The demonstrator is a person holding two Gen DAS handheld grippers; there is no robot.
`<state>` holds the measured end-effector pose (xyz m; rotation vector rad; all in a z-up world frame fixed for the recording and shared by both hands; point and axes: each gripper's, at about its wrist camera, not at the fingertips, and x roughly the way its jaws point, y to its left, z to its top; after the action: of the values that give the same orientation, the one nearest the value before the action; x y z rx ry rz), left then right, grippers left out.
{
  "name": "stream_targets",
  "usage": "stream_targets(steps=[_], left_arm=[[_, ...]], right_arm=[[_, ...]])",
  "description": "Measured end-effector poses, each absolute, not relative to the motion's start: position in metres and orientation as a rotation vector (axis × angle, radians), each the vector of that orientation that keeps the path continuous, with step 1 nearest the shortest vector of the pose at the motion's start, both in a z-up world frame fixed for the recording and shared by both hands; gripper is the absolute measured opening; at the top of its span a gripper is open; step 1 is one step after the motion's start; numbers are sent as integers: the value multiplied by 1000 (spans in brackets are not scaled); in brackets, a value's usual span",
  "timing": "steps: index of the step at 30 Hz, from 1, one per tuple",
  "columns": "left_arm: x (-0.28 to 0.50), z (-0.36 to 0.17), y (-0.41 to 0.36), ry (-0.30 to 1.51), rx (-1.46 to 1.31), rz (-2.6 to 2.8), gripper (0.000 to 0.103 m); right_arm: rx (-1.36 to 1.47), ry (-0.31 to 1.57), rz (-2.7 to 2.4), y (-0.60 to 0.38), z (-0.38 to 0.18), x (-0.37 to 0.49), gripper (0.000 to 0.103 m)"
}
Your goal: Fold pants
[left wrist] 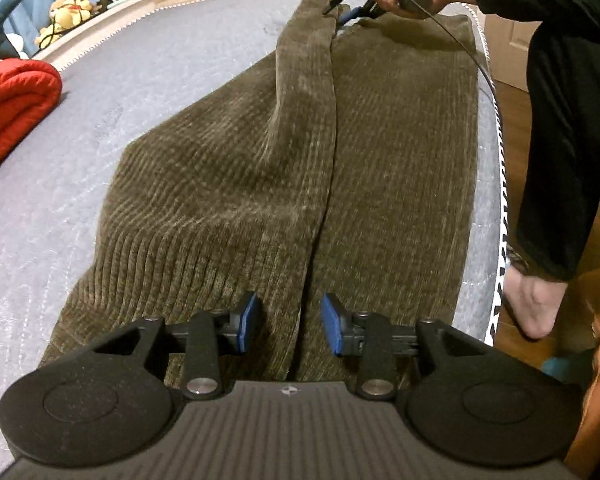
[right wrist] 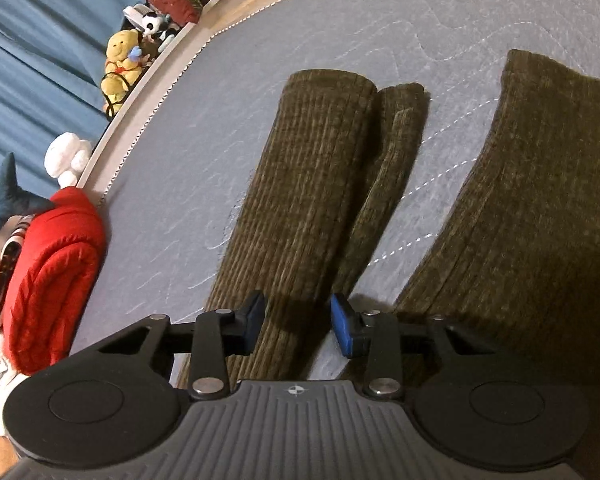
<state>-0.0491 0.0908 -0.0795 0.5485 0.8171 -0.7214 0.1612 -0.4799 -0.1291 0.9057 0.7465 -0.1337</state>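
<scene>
Olive-brown corduroy pants (left wrist: pixel 260 168) lie flat along the grey mattress (left wrist: pixel 100 120), their two legs side by side. My left gripper (left wrist: pixel 289 322) is open just above the near end, over the seam between the legs. My right gripper (left wrist: pixel 342 10) sits at the far end of the pants, held by a hand; its state is unclear from there. In the right wrist view the right gripper (right wrist: pixel 298 326) is open over the edge of one pant leg (right wrist: pixel 300 208); the other leg (right wrist: pixel 540 200) lies to the right with mattress (right wrist: pixel 220 120) between them.
A folded red blanket (left wrist: pixel 12 108) (right wrist: pixel 56 280) lies at the mattress's left side. Plush toys (left wrist: pixel 72 4) (right wrist: pixel 122 60) line a ledge before blue curtains. The person's dark-clad leg (left wrist: pixel 560 140) and bare foot stand on the wooden floor to the right.
</scene>
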Motion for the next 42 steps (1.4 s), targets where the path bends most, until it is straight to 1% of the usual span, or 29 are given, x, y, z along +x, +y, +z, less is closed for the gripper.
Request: stream_targets(steps=[2,3,4,5,6,7,8,9,10,11,13,16,20,24,26,28,31,33,34,35,36,37,39,42], left_arm=[[-46,-80,94,818,548,-725,39],[-46,-81,94,813,556,-721,39],[-45,-82,94,813,567,-717,39],[-44,-84,92,815,573,-717,39],[-44,-84,92,815,582,-718,39],[-43,-86,90,810,597,-717,39],[-43,-88,88,807,616,-713,38],[-42,-90,88,811,631,-709,35],[-41,-91,87,809,641,-704,26],[-41,-91,87,808,647,-697,24],[-39,-87,89,803,640,-695,14],[-41,-78,91,783,628,-701,9],[-51,-57,99,737,618,-714,8],[-67,-34,114,707,564,-764,8],[-73,-32,117,737,544,-810,8],[-77,-38,118,818,532,-866,8],[-81,-53,111,934,569,-911,8],[-83,-54,106,942,598,-918,9],[-81,-50,107,941,585,-920,10],[-80,-45,108,933,560,-926,11],[-80,-37,108,909,532,-933,18],[-79,-29,108,881,509,-937,31],[-78,-8,105,801,476,-936,46],[-69,17,91,702,470,-904,46]], right_arm=[[893,743,-130,-478,-129,164,40],[880,743,-132,-477,-128,166,37],[867,742,-138,-476,-128,167,24],[857,740,-141,-475,-127,167,14],[858,735,-130,-476,-125,167,9],[854,727,-126,-477,-123,166,6],[842,718,-125,-477,-120,165,5],[828,704,-118,-477,-115,162,4],[818,688,-109,-478,-110,160,3],[809,672,-104,-479,-105,156,3],[795,642,-98,-484,-94,144,3],[769,619,-116,-492,-71,125,3],[726,598,-160,-497,-31,90,2],[702,600,-263,-505,4,33,2],[662,636,-351,-505,10,4,2],[637,668,-390,-505,6,-19,2],[637,777,-400,-508,-21,-29,3],[649,850,-414,-514,-44,-28,5],[650,861,-432,-516,-52,-27,8],[682,851,-441,-522,-58,-26,8],[732,842,-433,-531,-63,-26,13],[795,827,-428,-543,-68,-27,24],[900,772,-439,-568,-73,-26,38],[971,723,-472,-601,-80,-26,39]])
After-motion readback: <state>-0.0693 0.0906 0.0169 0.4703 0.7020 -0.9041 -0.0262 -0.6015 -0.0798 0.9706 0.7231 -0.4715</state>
